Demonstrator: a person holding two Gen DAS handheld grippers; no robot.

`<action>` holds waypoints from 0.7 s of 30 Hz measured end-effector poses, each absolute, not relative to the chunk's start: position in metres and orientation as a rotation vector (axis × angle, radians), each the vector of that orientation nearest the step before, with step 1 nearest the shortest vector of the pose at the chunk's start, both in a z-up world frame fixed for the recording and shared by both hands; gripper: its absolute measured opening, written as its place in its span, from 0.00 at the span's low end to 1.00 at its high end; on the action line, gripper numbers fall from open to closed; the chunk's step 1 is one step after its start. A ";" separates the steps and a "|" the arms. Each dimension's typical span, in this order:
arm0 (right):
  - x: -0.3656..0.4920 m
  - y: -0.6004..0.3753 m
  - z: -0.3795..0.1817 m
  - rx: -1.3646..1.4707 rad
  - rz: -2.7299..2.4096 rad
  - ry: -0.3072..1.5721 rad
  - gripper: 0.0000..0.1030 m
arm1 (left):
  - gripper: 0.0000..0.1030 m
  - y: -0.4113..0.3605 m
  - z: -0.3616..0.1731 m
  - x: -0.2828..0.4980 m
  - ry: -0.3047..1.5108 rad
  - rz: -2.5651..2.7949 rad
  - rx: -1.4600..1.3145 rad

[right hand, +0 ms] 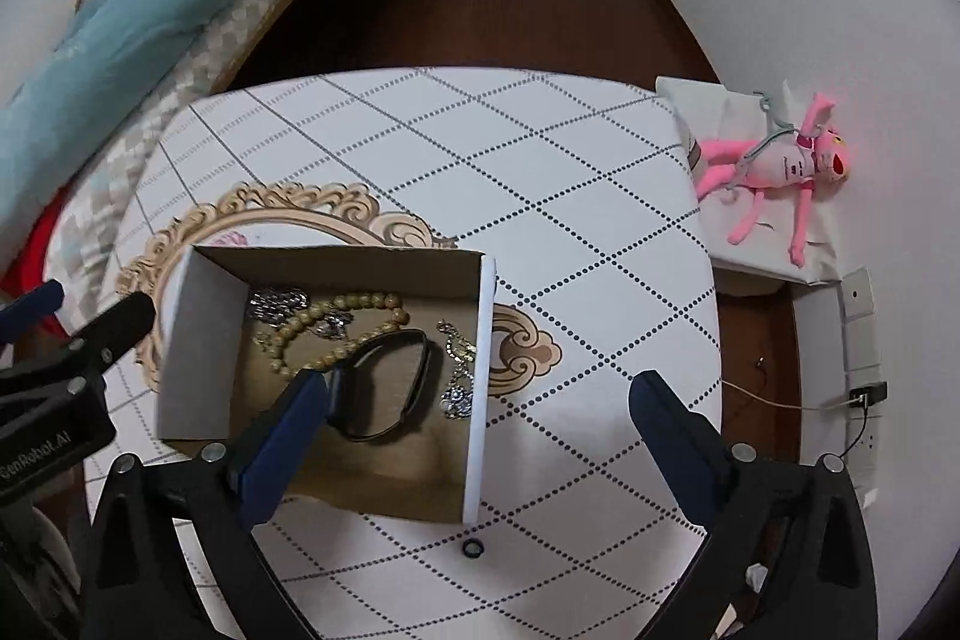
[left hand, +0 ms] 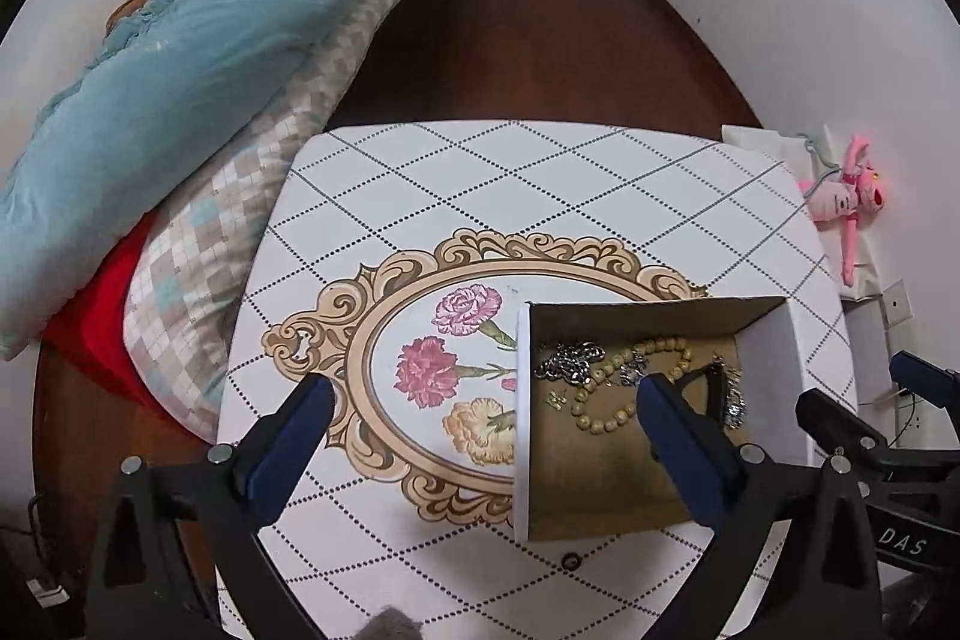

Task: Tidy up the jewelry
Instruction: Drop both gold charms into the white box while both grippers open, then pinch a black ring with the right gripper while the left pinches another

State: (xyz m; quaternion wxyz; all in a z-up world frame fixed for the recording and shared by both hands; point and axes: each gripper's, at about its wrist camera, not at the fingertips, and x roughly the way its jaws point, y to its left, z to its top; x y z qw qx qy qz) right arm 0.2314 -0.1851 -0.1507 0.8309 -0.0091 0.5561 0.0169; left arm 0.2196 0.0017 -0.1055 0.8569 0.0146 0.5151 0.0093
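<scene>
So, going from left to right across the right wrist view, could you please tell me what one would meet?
Left gripper → cardboard box → wooden bead bracelet → black band → silver chain → pink plush toy.

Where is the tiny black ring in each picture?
Left wrist view: the black ring lies on the table, low and a bit right of middle, just below the cardboard box.
Right wrist view: the ring lies low at the middle, below the box's near right corner.
Shared landmark: the box.
</scene>
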 end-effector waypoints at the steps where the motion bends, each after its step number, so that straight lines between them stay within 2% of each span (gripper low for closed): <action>1: 0.228 -0.185 -0.147 -0.017 0.035 1.166 0.99 | 1.00 0.002 -0.102 0.215 1.076 0.024 0.031; 9: 0.181 -0.196 -0.133 0.002 0.028 1.105 0.99 | 1.00 0.001 -0.096 0.169 1.036 0.071 0.065; 17: 0.137 -0.209 -0.188 0.058 0.007 1.180 0.98 | 1.00 -0.001 -0.152 0.130 1.133 0.072 0.055; 18: 0.135 -0.209 -0.196 0.061 0.006 1.189 0.91 | 0.99 -0.001 -0.161 0.129 1.151 0.074 0.058; 19: 0.133 -0.210 -0.206 0.063 0.009 1.195 0.79 | 0.99 0.000 -0.173 0.128 1.174 0.077 0.057; 21: 0.132 -0.209 -0.223 0.070 0.009 1.214 0.65 | 0.99 0.001 -0.187 0.127 1.202 0.073 0.053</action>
